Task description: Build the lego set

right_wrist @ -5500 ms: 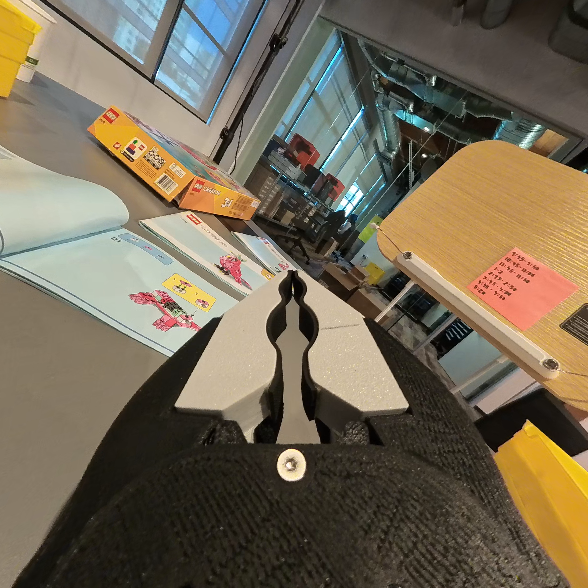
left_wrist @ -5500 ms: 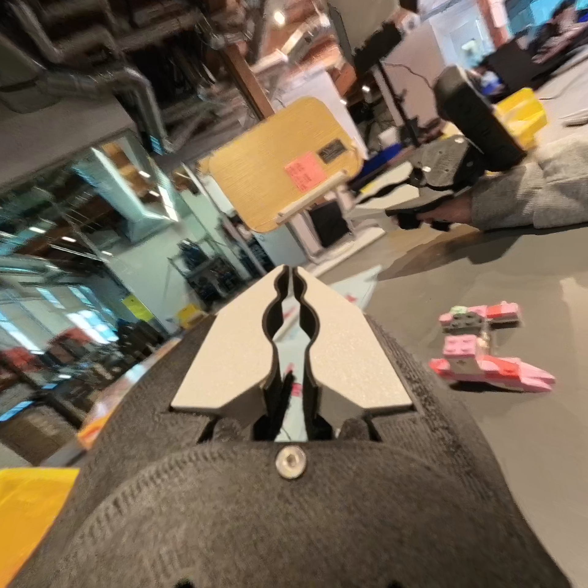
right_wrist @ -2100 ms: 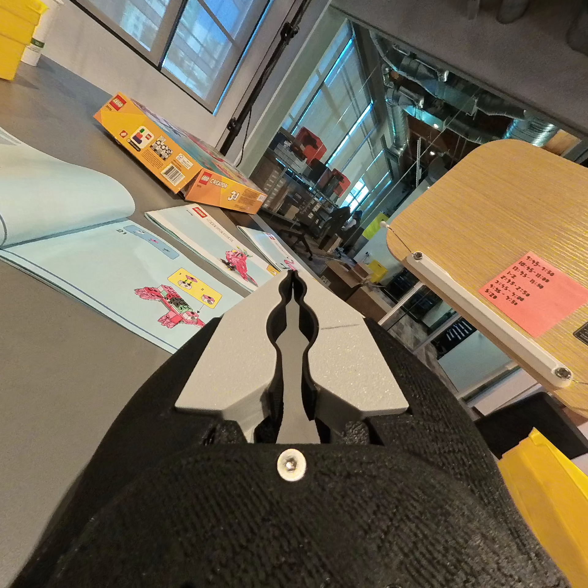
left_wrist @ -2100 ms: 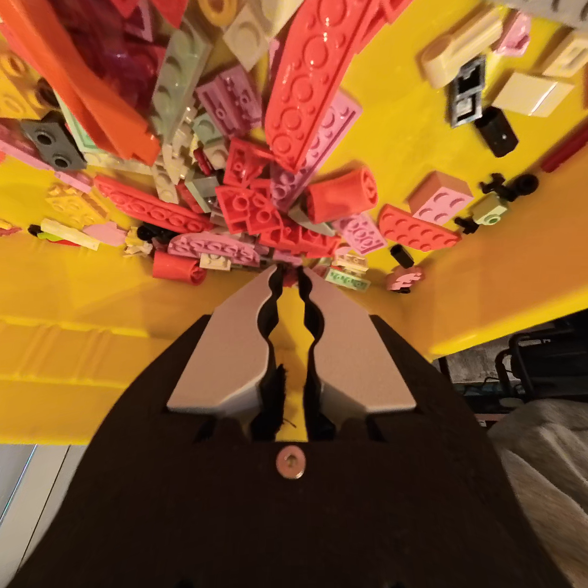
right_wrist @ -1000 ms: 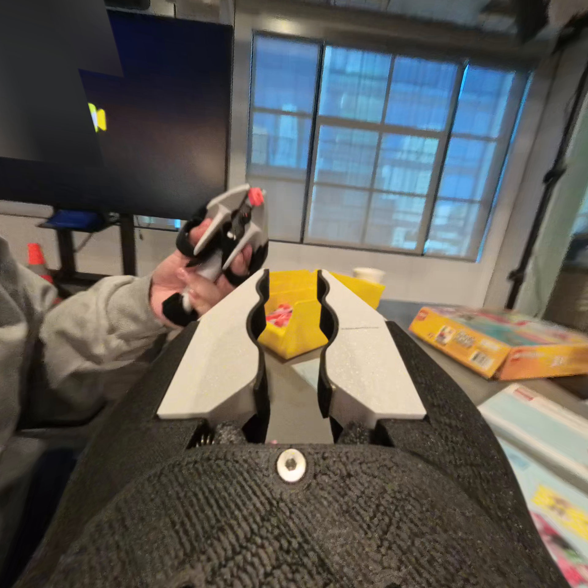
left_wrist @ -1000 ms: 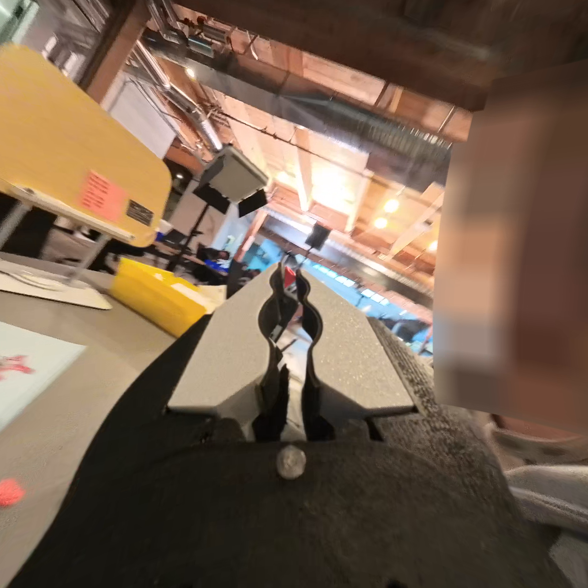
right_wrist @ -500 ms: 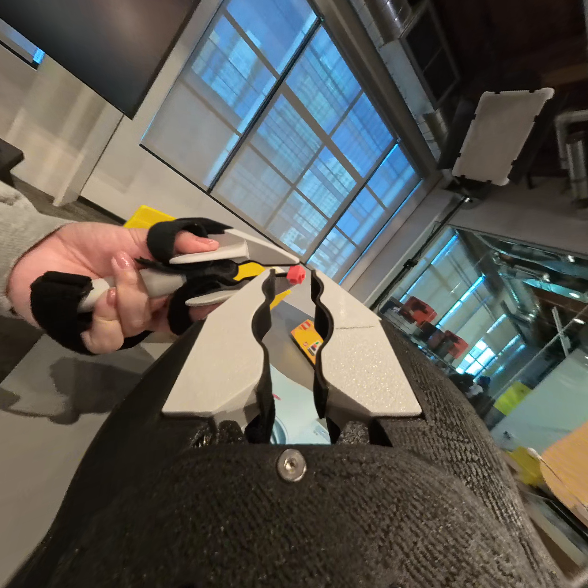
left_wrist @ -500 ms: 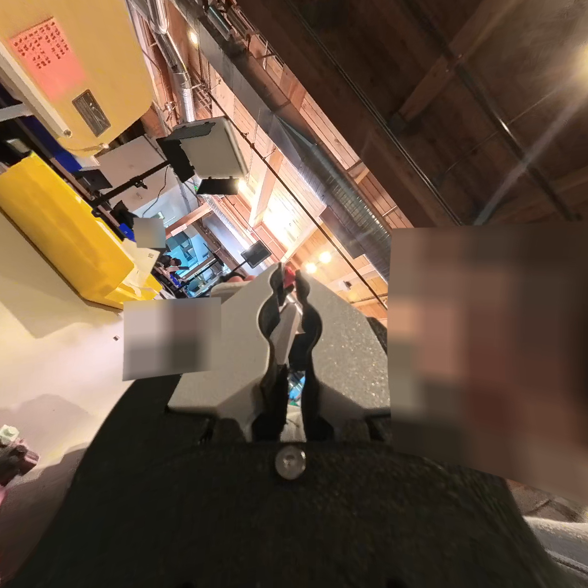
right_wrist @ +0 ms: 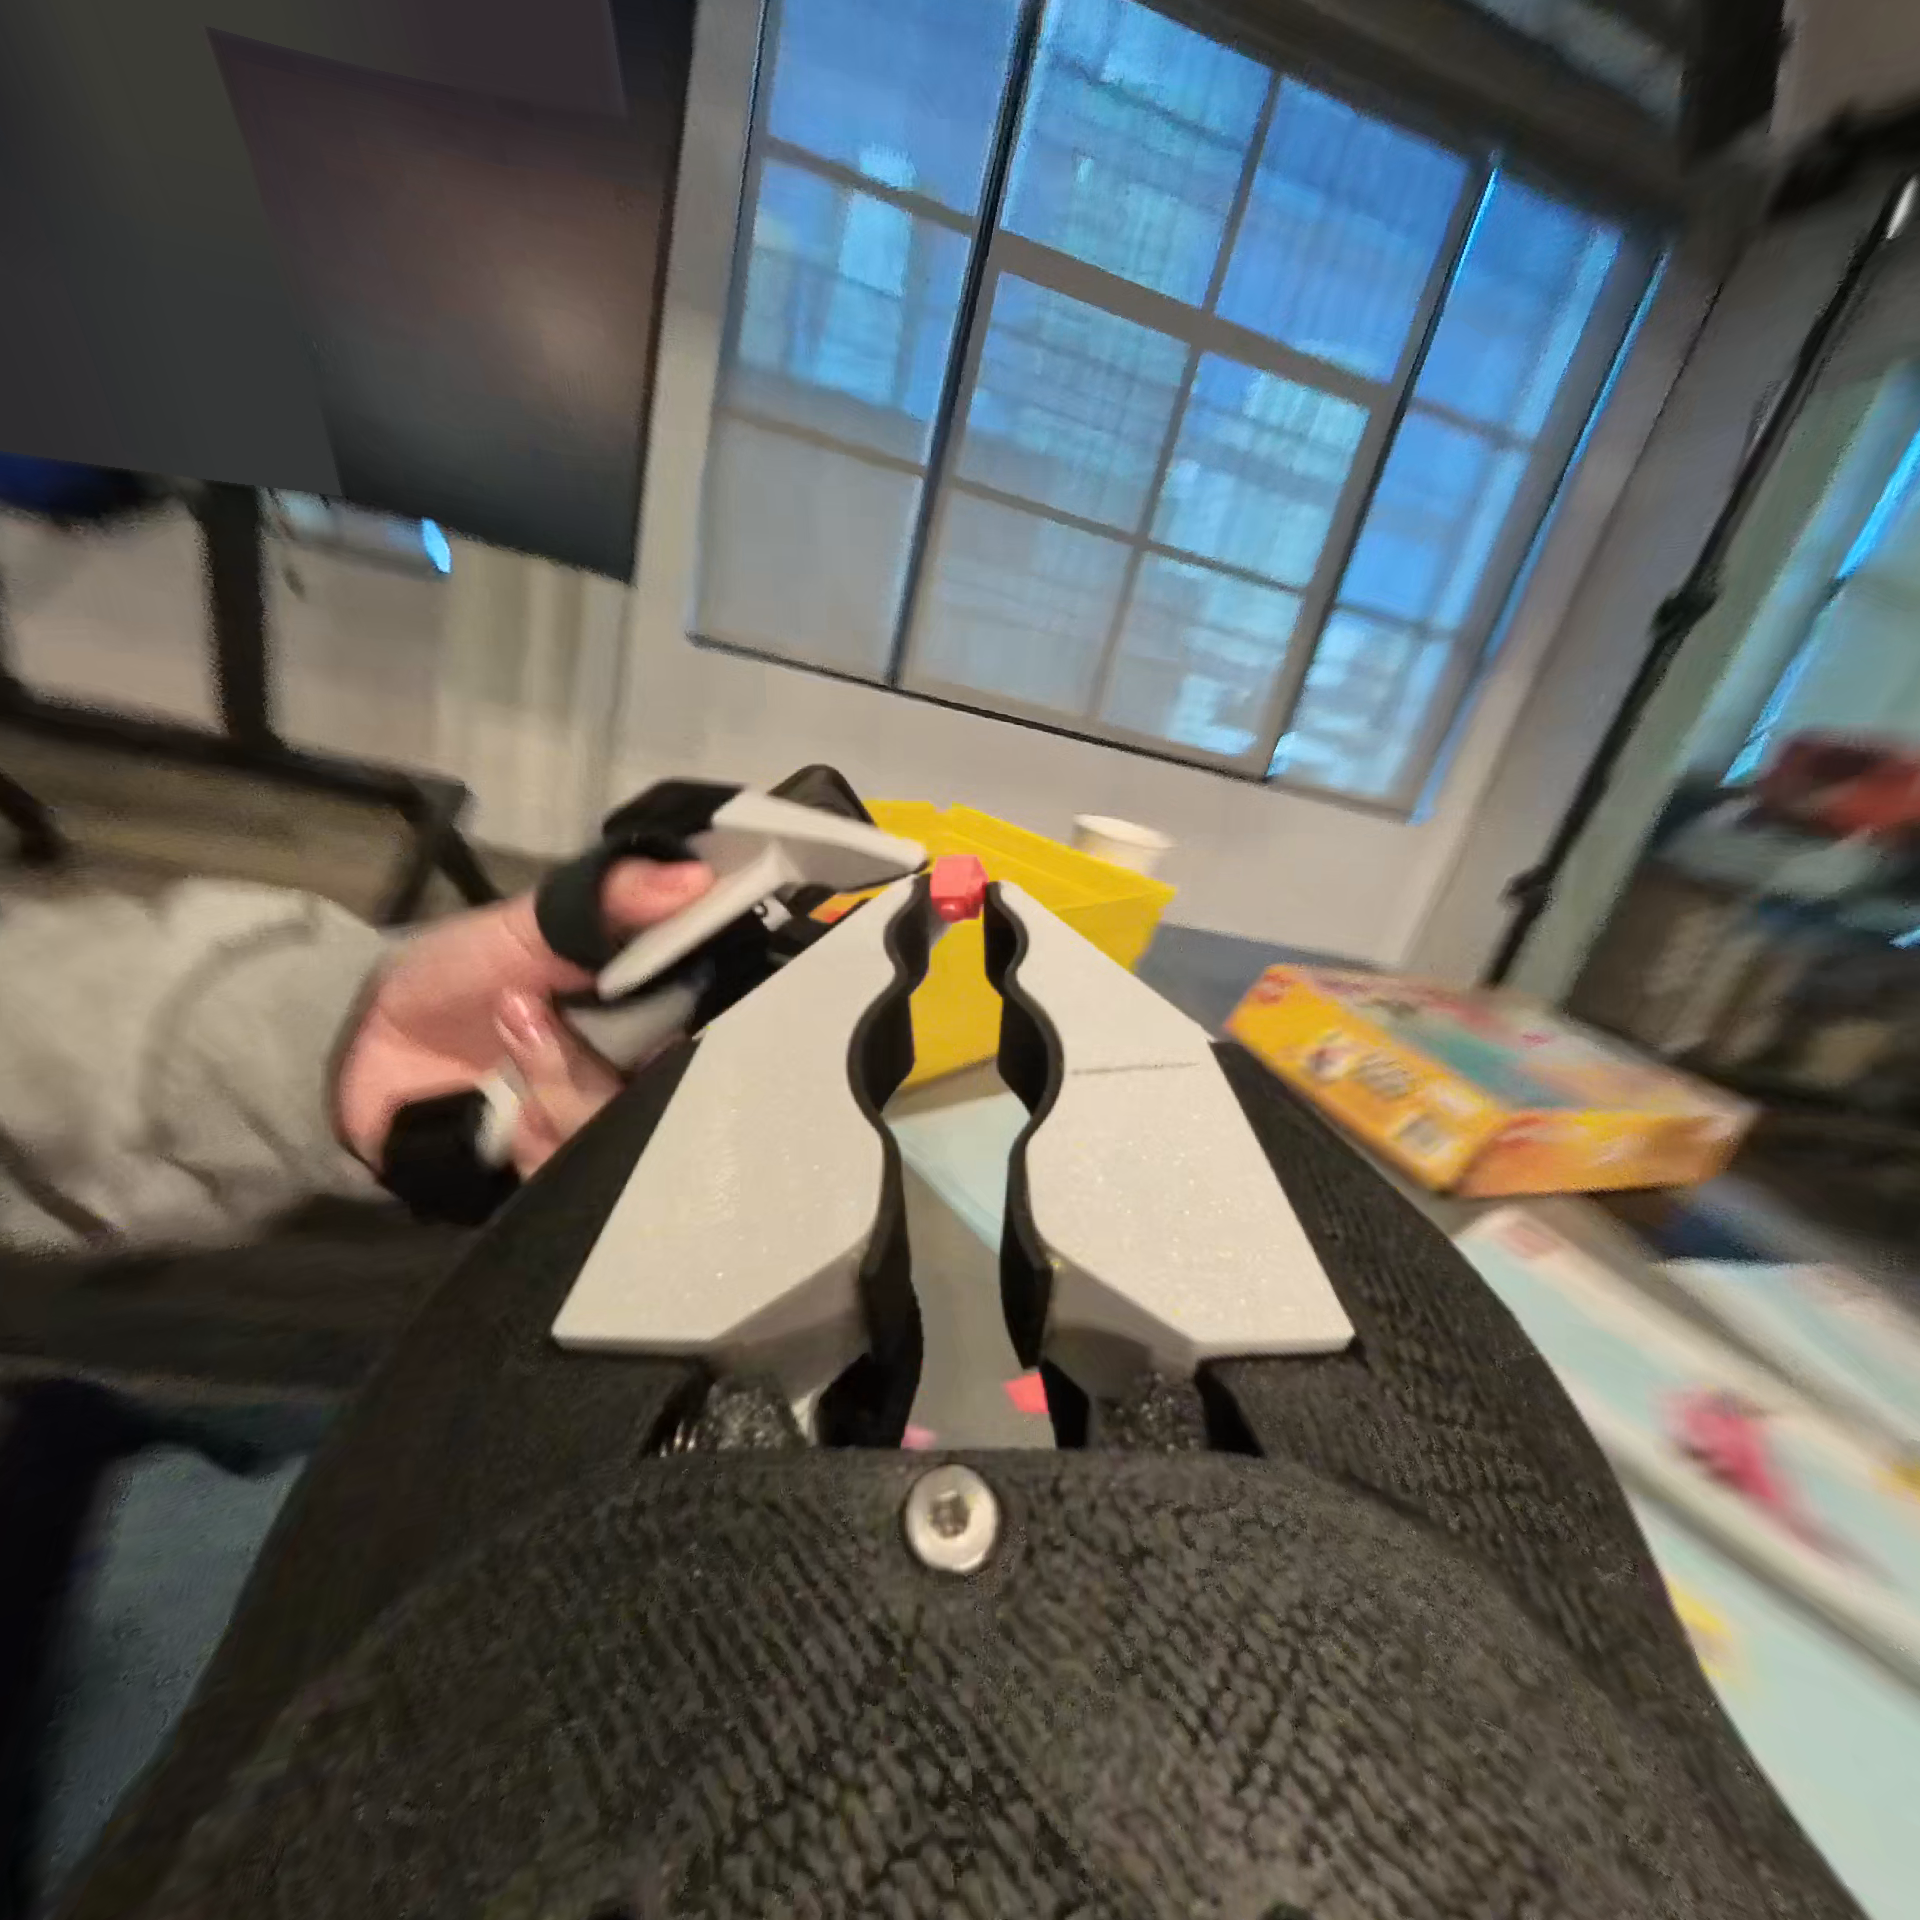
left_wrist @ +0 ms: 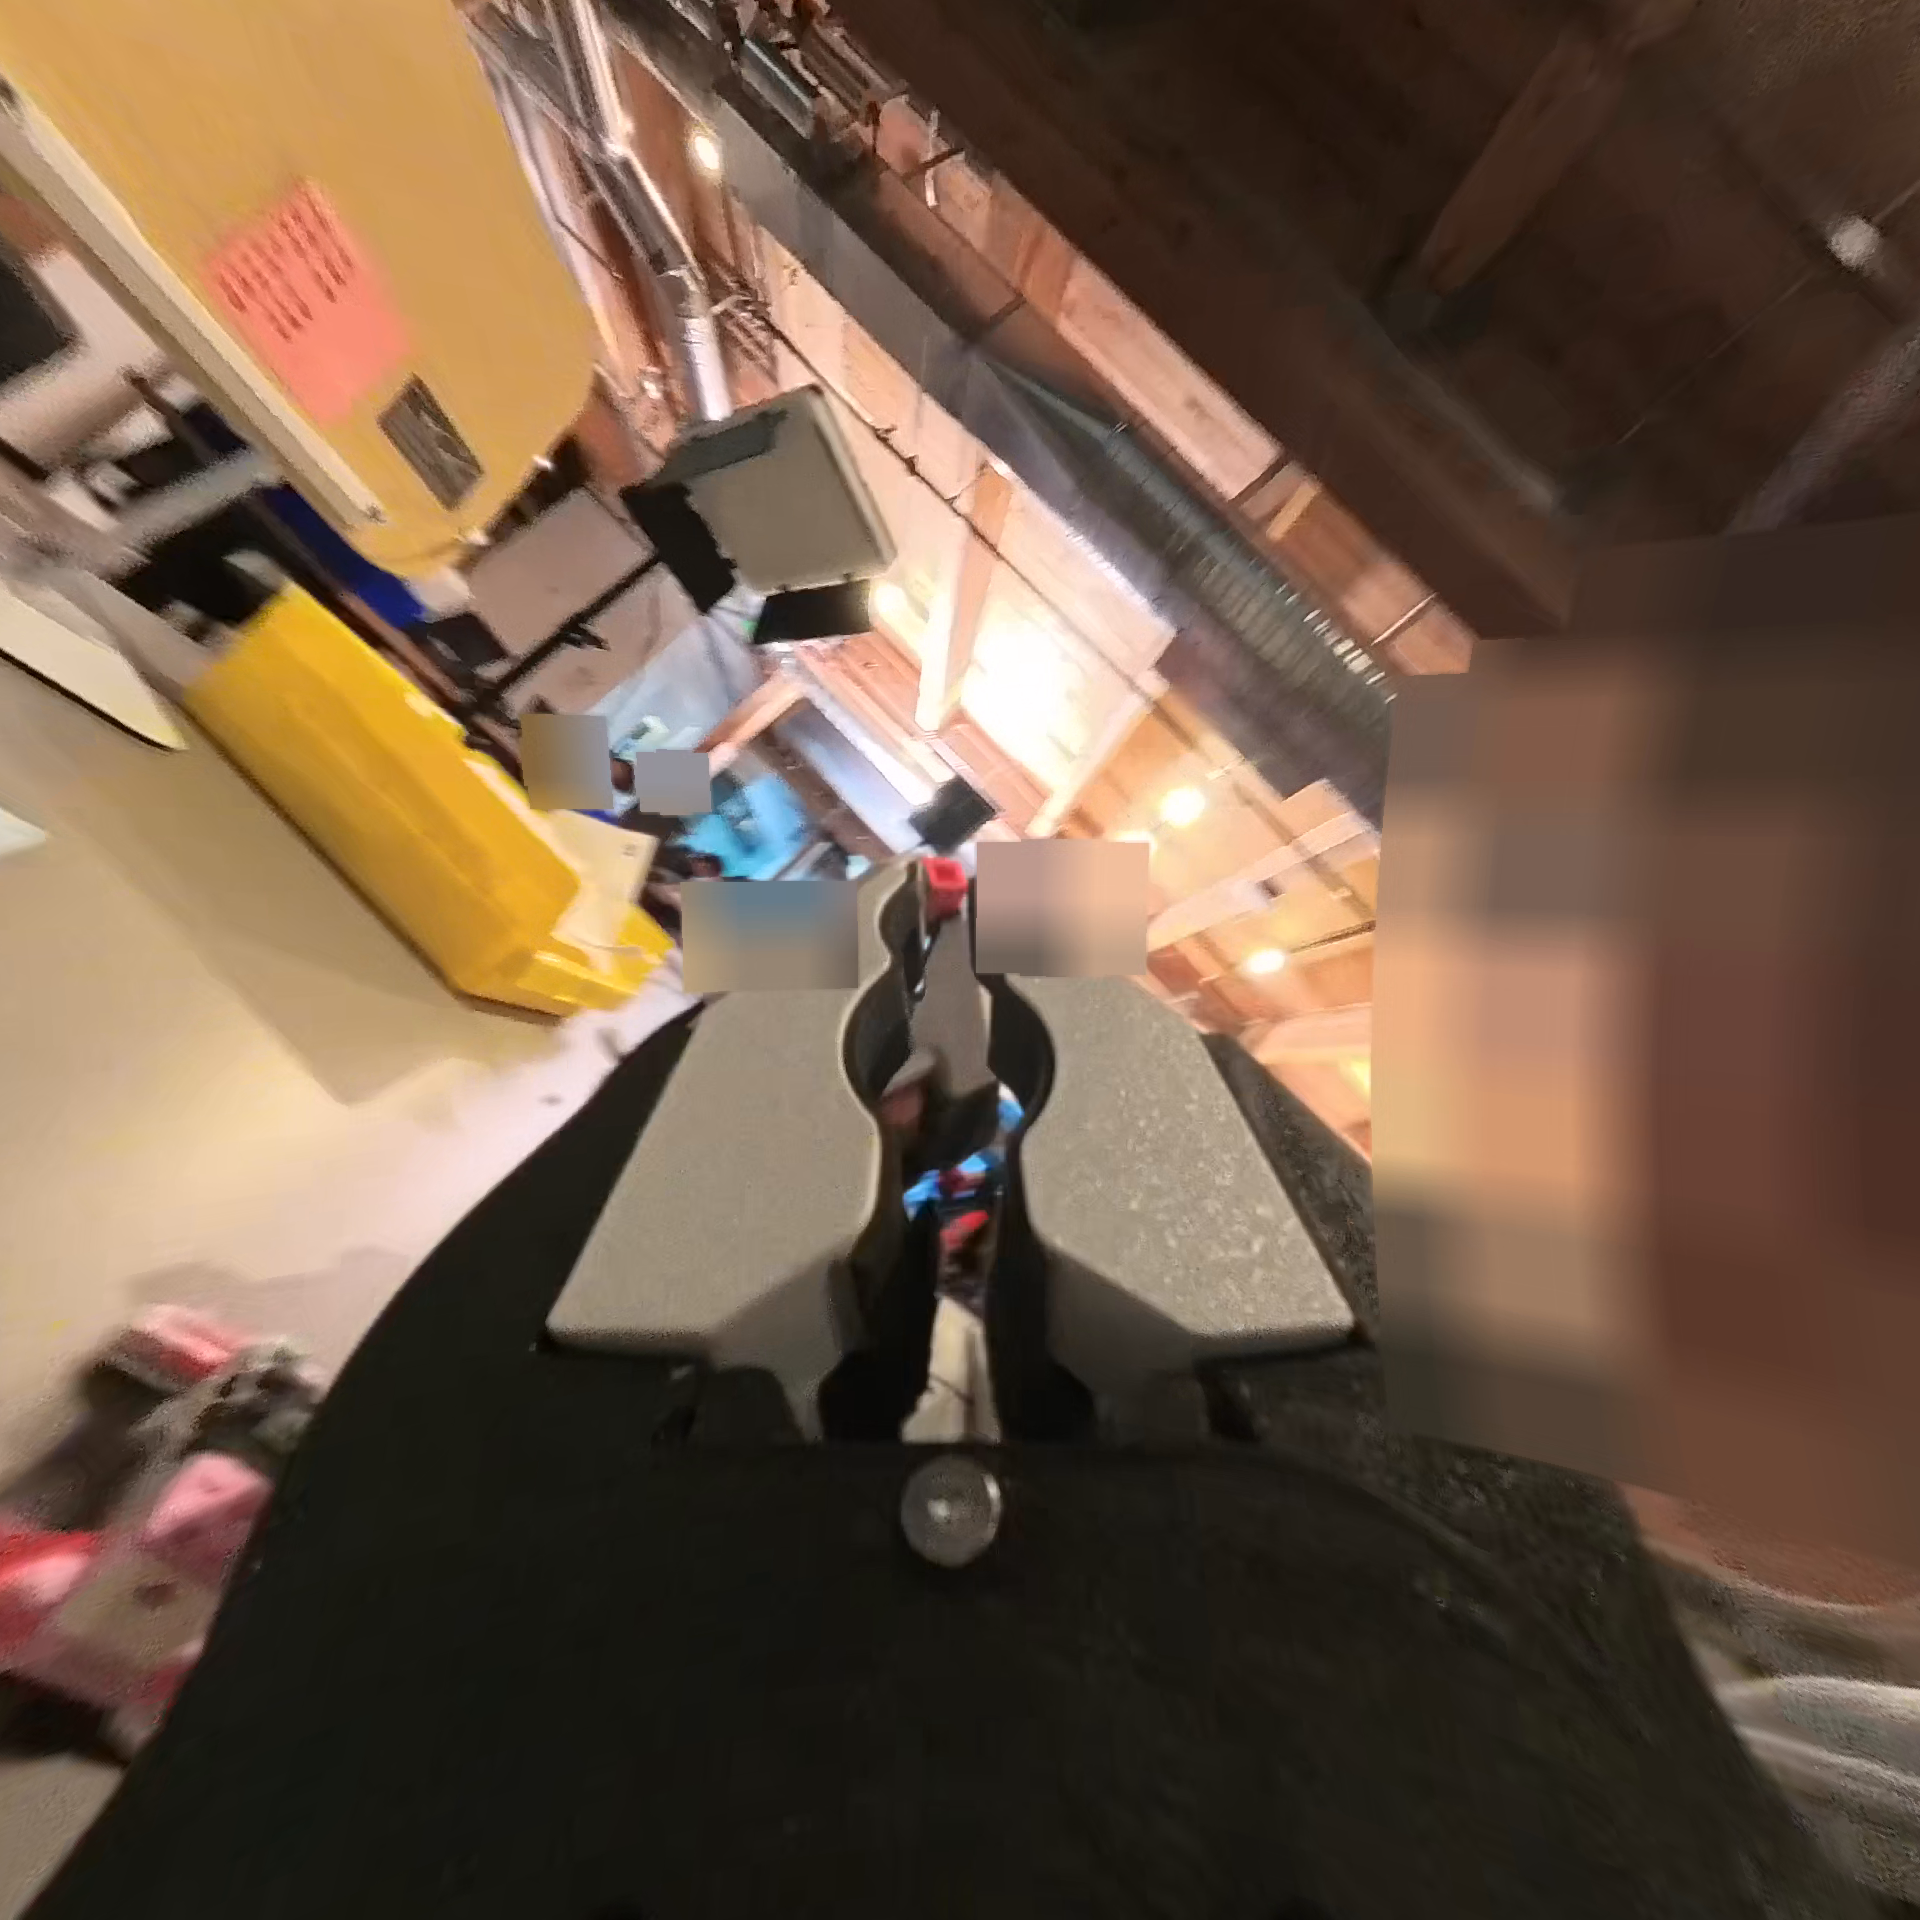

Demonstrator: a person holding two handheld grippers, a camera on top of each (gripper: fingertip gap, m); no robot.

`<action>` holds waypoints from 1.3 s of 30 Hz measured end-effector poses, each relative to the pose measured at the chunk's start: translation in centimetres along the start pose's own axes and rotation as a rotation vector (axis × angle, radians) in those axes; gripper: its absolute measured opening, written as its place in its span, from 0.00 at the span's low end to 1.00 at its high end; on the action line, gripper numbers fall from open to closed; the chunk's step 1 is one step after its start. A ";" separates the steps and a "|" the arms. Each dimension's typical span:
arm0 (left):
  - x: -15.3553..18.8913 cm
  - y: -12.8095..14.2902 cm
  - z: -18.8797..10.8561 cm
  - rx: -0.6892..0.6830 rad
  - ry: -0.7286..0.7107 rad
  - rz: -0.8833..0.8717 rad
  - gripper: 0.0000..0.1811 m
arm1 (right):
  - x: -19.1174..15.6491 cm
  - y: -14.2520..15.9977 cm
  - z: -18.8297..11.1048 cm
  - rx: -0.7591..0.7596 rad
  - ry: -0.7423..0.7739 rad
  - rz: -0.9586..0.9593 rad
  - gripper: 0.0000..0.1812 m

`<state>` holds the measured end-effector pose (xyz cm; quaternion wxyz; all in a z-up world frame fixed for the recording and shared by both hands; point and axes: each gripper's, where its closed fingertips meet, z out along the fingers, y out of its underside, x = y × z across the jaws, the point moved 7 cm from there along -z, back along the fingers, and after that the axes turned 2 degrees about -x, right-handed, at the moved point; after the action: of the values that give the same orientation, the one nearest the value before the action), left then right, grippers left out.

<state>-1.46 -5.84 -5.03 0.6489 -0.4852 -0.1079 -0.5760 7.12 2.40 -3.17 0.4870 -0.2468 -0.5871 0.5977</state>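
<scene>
Right wrist view shows the matter best: a small red brick (right_wrist: 956,888) sits in the air right at the tips of the right claw (right_wrist: 951,902), whose fingers stand a little apart with the brick between or just past them; whether they touch it yet I cannot tell. The left claw (right_wrist: 914,868) comes in from the left, held by a hand (right_wrist: 488,1023) in a grey sleeve, and its tips meet the brick from that side, so it looks pinched there. In the left wrist view the same red brick (left_wrist: 943,883) shows at the tips of the left claw (left_wrist: 940,894), nearly closed on it, with a mosaic patch covering part of the right finger. The step appears to be a mid-air handover or regrip, and it turns on this: the brick lies straight ahead of the right claw, dead on its axis, so only a small closing is needed. The brick is too small to tell its long axis. Below, on the table (left_wrist: 156,1039), lie the blurred pink part-built model (left_wrist: 135,1538), a yellow bin (right_wrist: 1049,883), the orange set box (right_wrist: 1475,1081) and open instruction booklets (right_wrist: 1714,1403); none stands in the way.
</scene>
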 end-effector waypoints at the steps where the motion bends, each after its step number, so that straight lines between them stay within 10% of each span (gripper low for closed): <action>1: 0.2 -0.1 -0.1 -0.024 -0.037 0.086 0.01 | 0.7 0.1 0.0 0.014 -0.030 0.131 0.04; 8: 1.3 0.2 -0.4 -0.312 -0.514 1.016 0.14 | 3.1 2.4 0.0 0.013 -0.403 0.917 0.04; 15: 1.5 2.3 -0.1 -0.573 -0.679 1.757 0.16 | 1.7 3.5 0.5 -0.115 -0.580 1.020 0.04; 27: 0.9 4.5 -1.0 -0.777 -0.618 2.065 0.09 | 0.8 4.2 0.3 -0.300 -0.611 0.940 0.04; 39: -0.8 3.0 -1.0 -0.514 -1.003 1.887 0.04 | 2.2 4.7 1.1 -0.119 -0.339 0.886 0.09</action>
<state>0.47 -6.54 -7.61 0.5903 -0.6724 0.1784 0.4094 3.89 4.54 -6.81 0.0675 -0.3997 -0.5296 0.7452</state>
